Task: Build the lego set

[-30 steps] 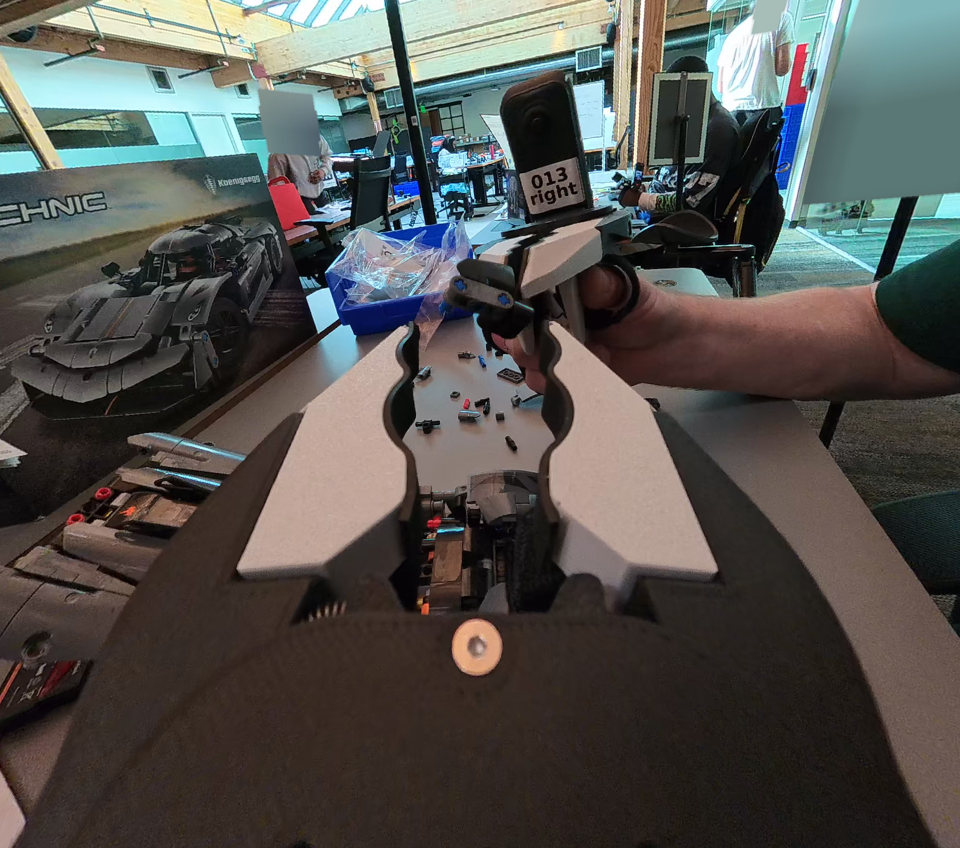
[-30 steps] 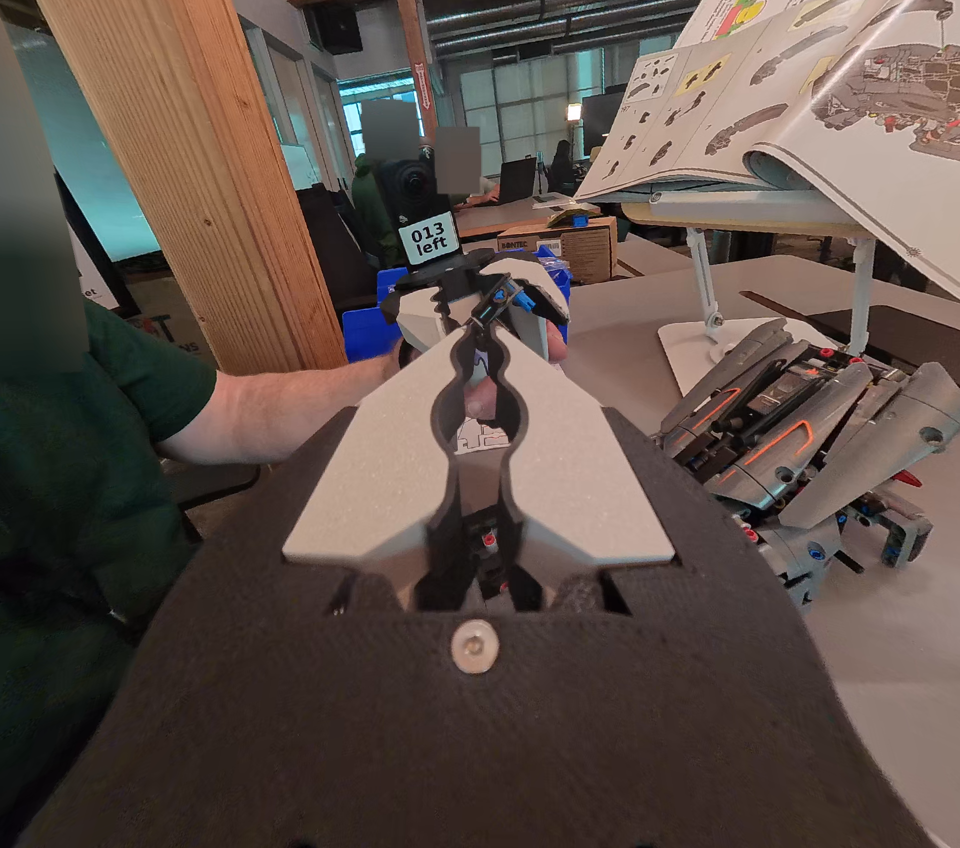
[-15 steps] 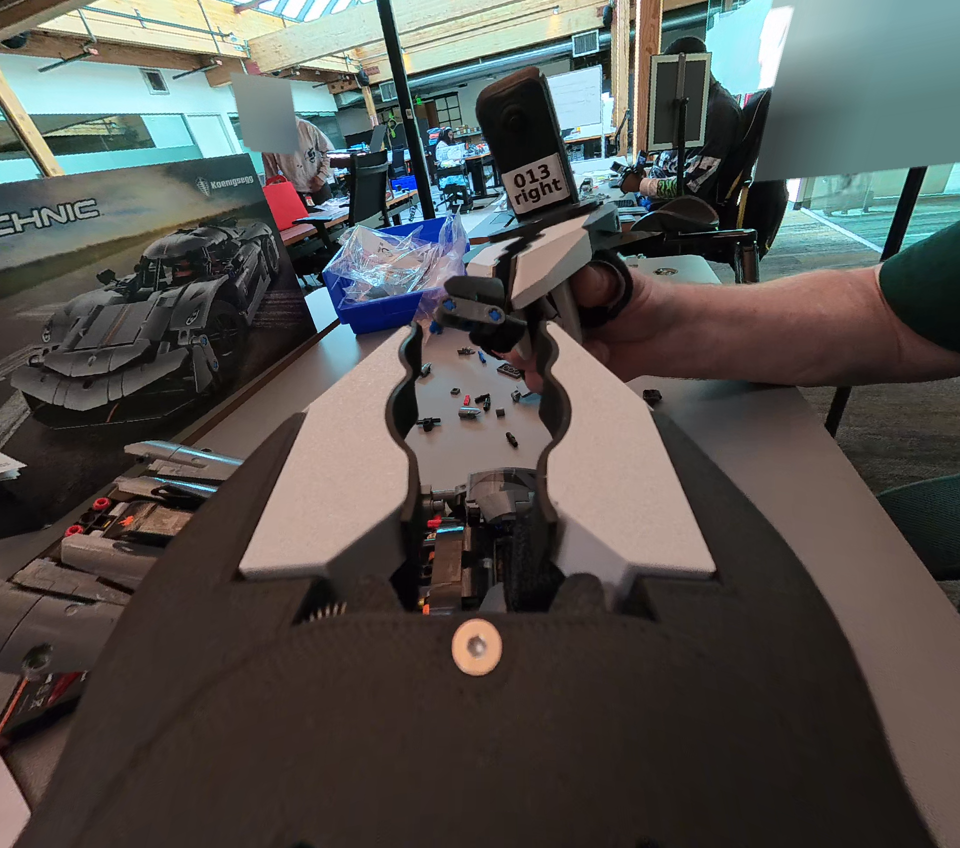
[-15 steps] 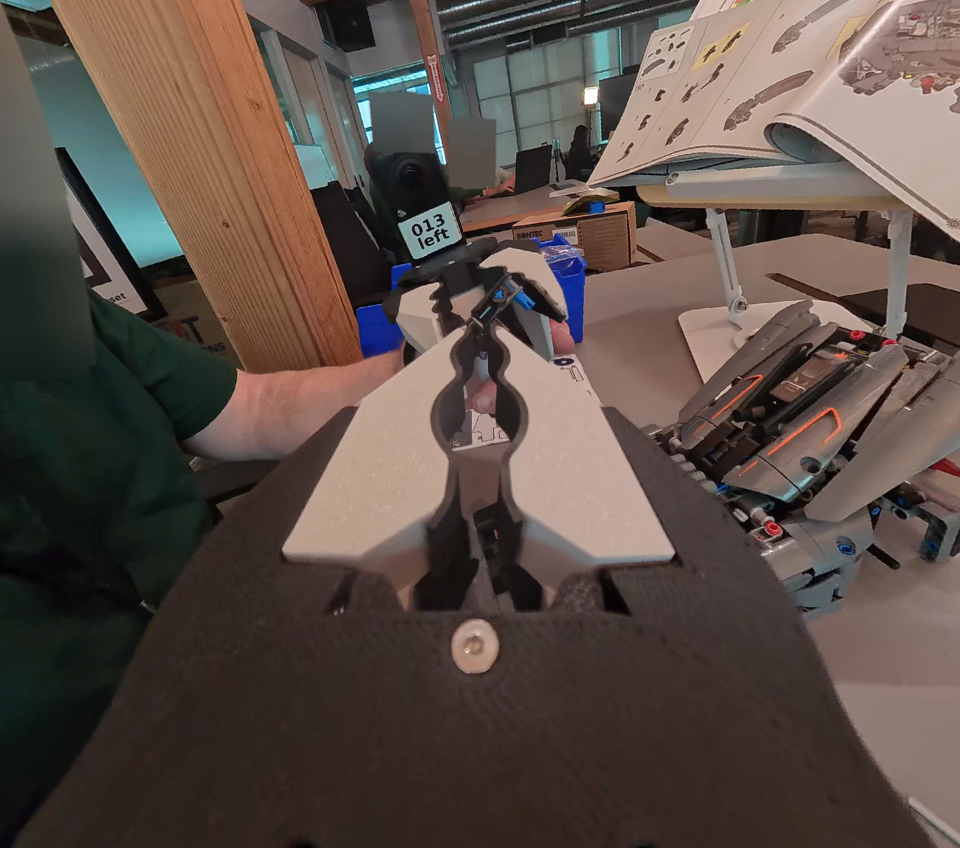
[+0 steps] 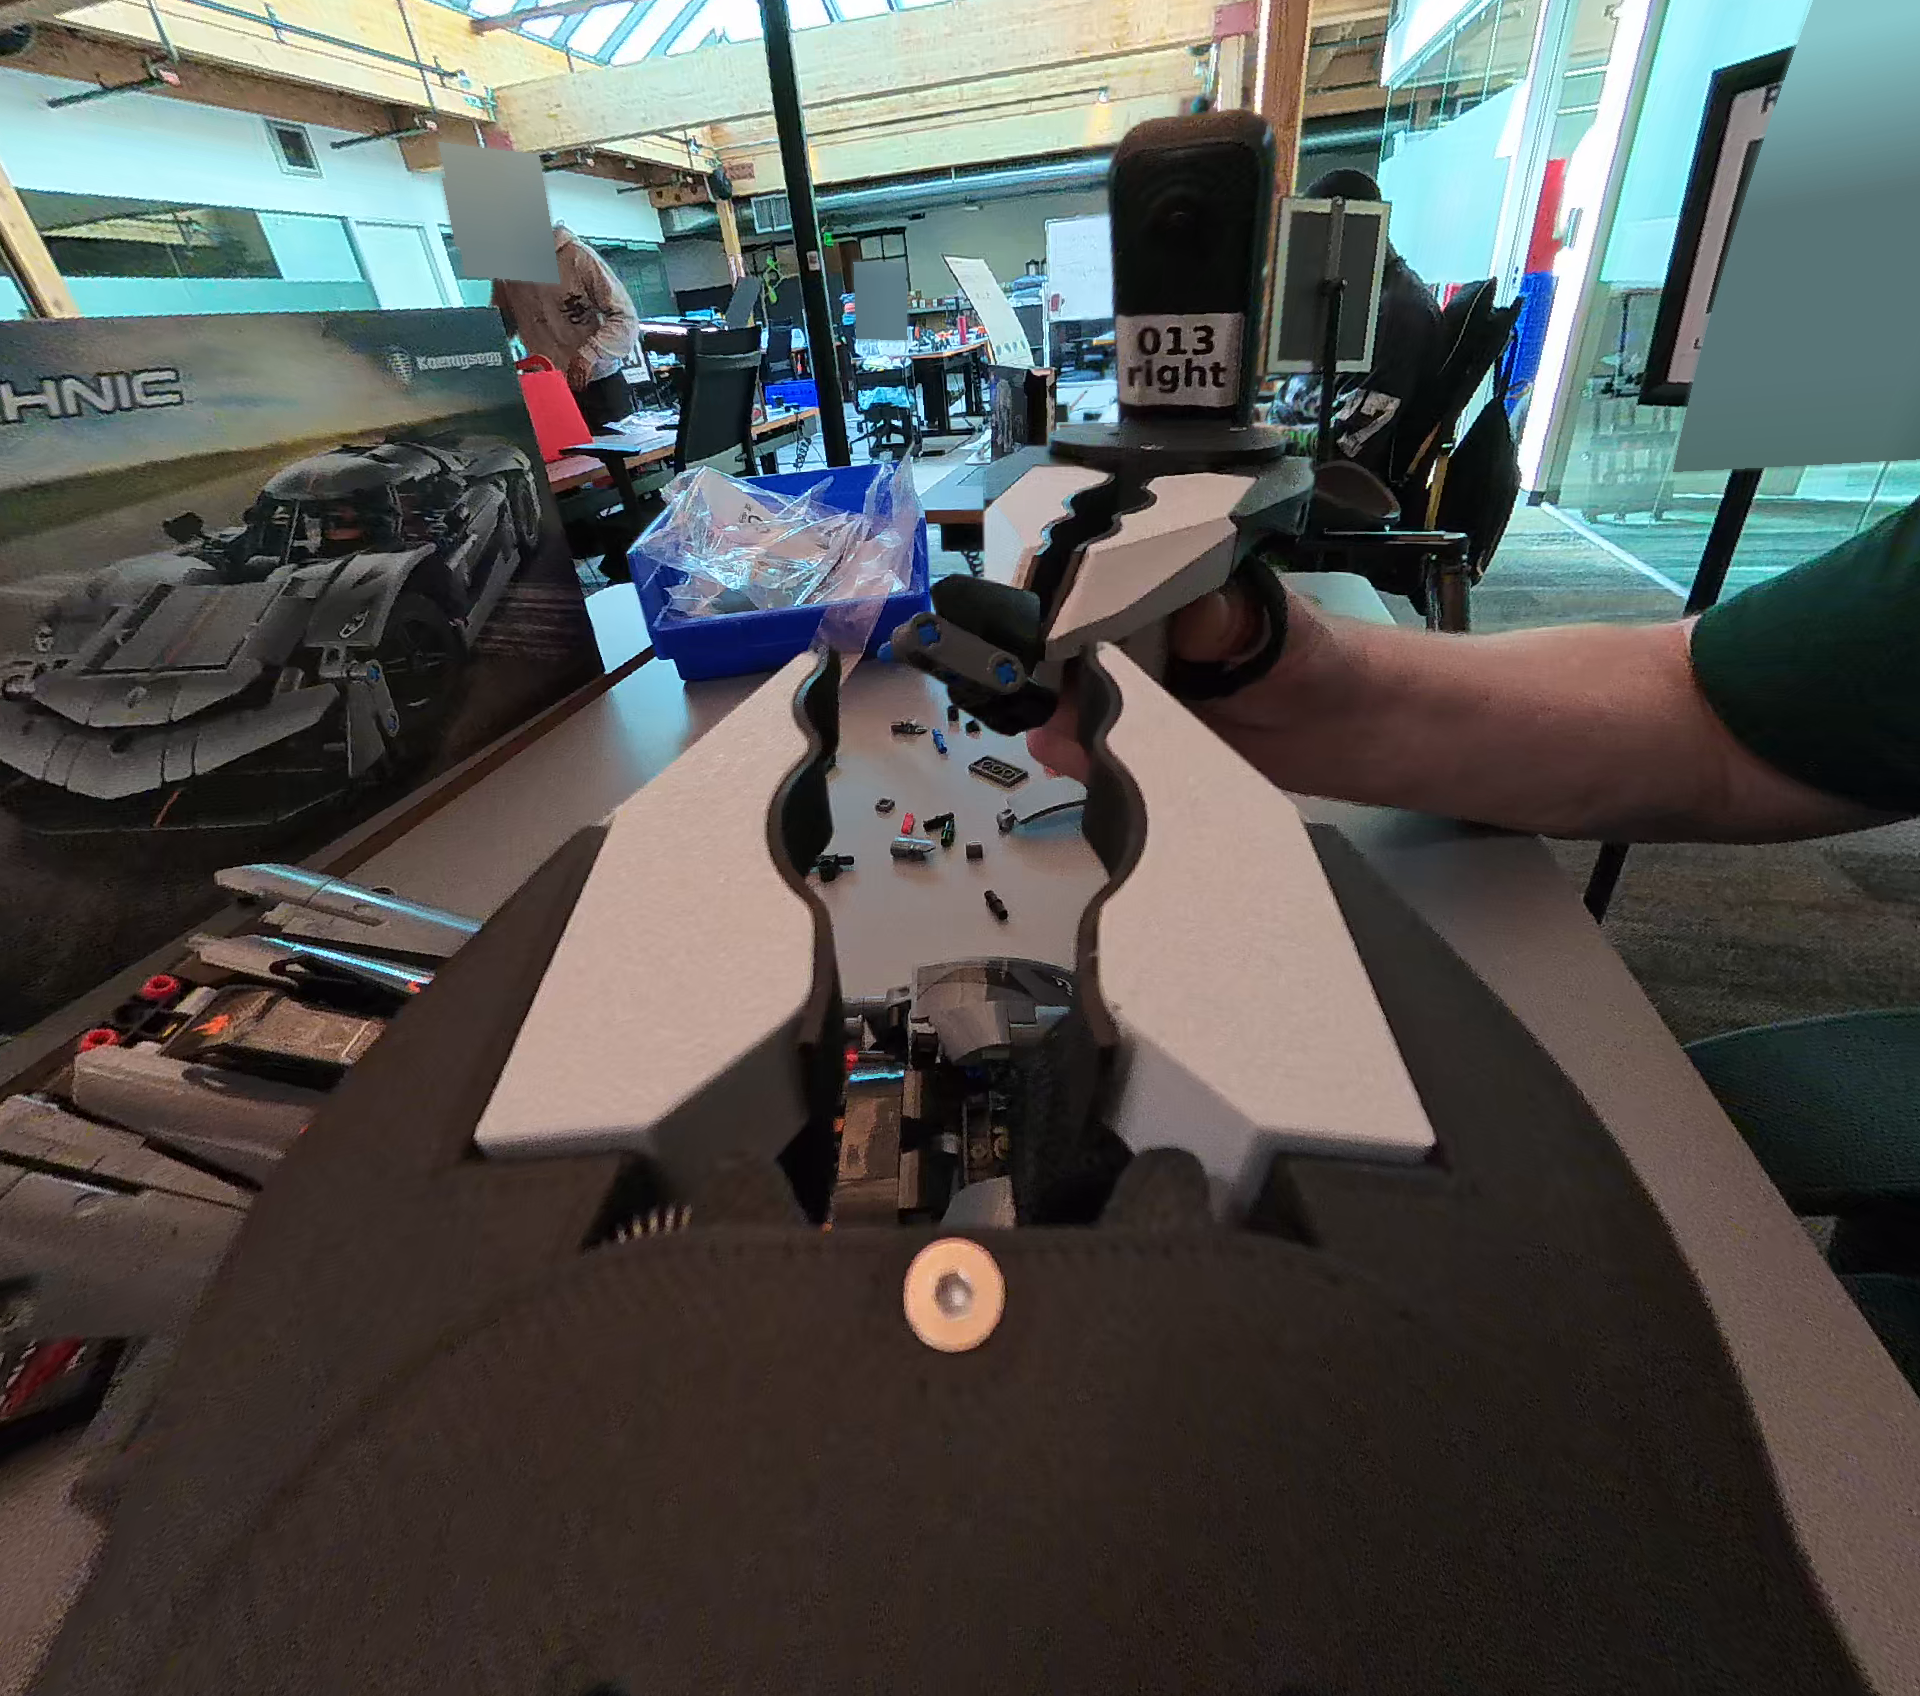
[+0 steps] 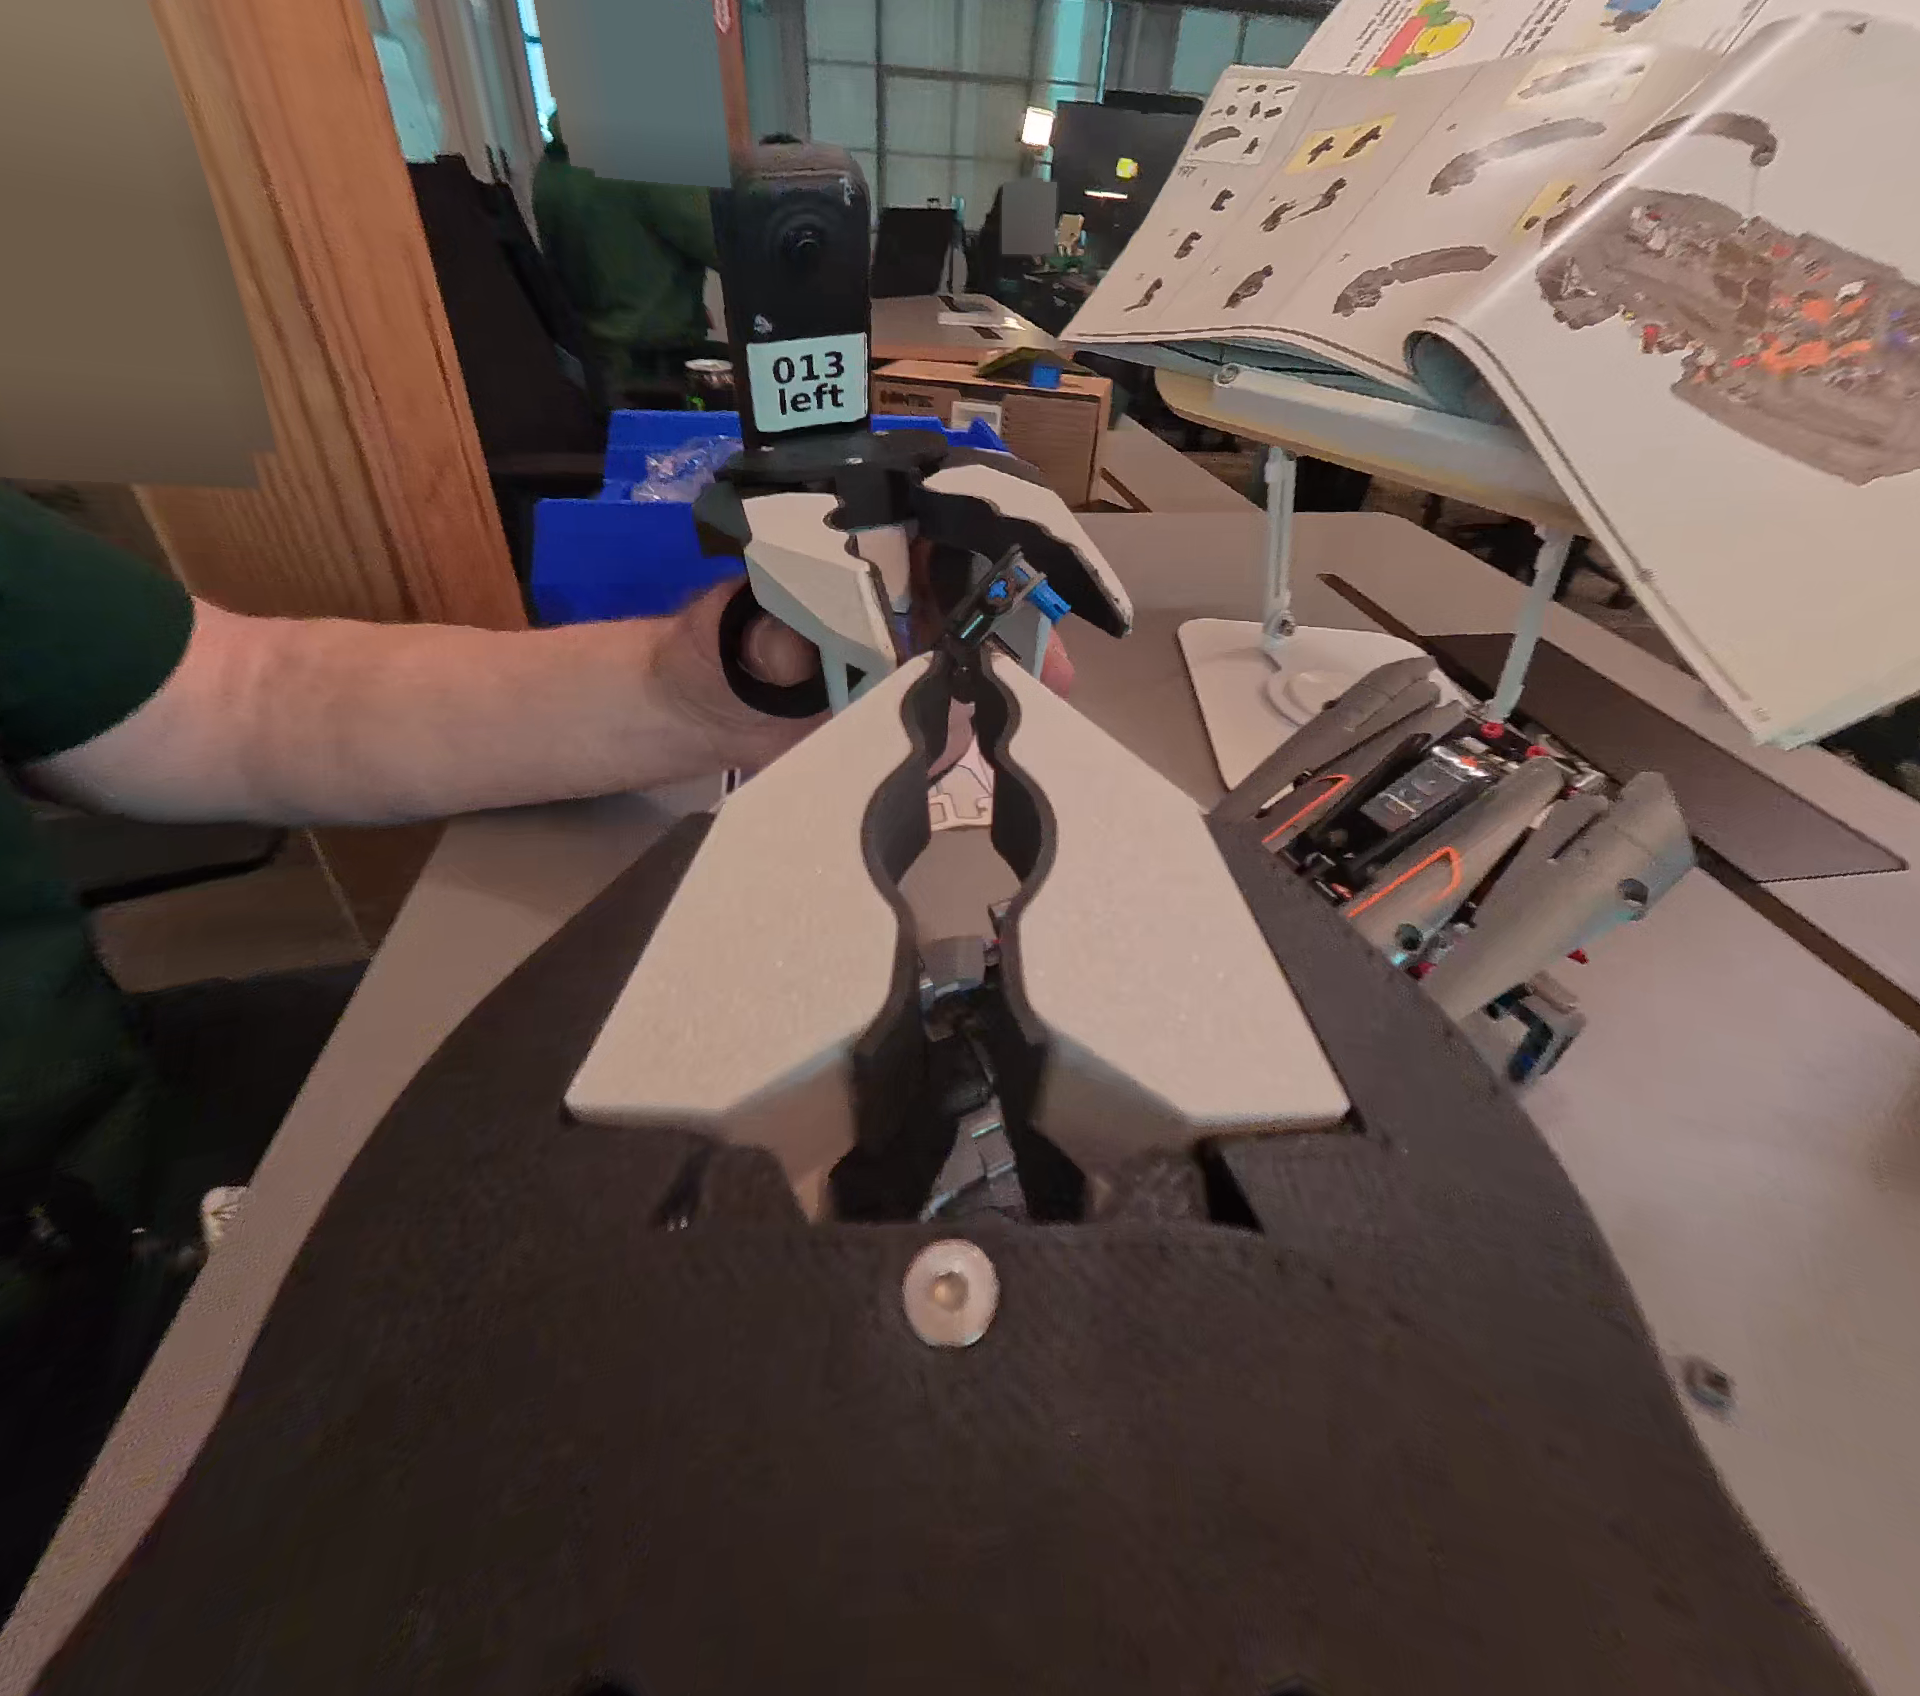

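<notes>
My right gripper [image 6: 964, 667] is shut on a small black Lego piece with blue pins [image 6: 985, 607]. It also shows in the left wrist view [image 5: 1039, 638], held up above the table by a hand, with the piece [image 5: 966, 659] at its tip. My left gripper [image 5: 956, 680] is open and empty. The piece sits between its two fingertips without clear contact. In the right wrist view the left gripper [image 6: 935, 576] faces me, jaws wide apart. The partly built grey and black car [image 6: 1455, 836] lies on the table to the right. A small grey sub-assembly [image 5: 987, 1012] lies under the left gripper.
Several small loose Lego parts [image 5: 914, 836] are scattered on the grey table [image 5: 1507, 971]. A blue bin with plastic bags [image 5: 779, 597] stands behind them. The set's box [image 5: 260, 586] leans at the left. An open instruction booklet [image 6: 1558, 244] rests on a white stand. Both grippers' tips are close together, under 4 cm apart.
The two grippers have come closer together. The right gripper has turned more upright and brought the black piece in between the left gripper's open fingers.
</notes>
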`<control>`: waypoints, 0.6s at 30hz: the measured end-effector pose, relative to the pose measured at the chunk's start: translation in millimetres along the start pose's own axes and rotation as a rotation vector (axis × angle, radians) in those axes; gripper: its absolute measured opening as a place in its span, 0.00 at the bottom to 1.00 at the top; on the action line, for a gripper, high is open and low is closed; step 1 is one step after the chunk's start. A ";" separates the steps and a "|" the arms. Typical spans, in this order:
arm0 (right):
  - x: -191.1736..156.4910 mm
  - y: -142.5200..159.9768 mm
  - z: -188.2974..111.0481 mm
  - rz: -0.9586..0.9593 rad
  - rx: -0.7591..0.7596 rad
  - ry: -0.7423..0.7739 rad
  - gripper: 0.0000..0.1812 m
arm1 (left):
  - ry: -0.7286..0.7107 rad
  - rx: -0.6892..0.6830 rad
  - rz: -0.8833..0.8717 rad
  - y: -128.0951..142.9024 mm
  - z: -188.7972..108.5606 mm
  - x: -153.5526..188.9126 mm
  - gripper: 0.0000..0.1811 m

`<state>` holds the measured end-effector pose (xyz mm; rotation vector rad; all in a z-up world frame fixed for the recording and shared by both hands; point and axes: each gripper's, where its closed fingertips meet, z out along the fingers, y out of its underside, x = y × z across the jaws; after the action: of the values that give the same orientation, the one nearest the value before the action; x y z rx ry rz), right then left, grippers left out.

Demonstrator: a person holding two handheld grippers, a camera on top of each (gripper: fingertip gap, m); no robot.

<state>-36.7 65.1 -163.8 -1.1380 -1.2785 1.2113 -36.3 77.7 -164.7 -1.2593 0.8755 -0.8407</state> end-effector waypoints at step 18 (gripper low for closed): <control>1.8 4.2 3.3 -0.348 -0.134 0.209 0.01 | 0.025 0.045 -0.120 -1.0 -4.5 -7.3 0.22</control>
<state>-40.1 66.9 -167.9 -1.0524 -1.3436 0.7410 -43.6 82.3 -163.5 -1.2733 0.8027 -0.9681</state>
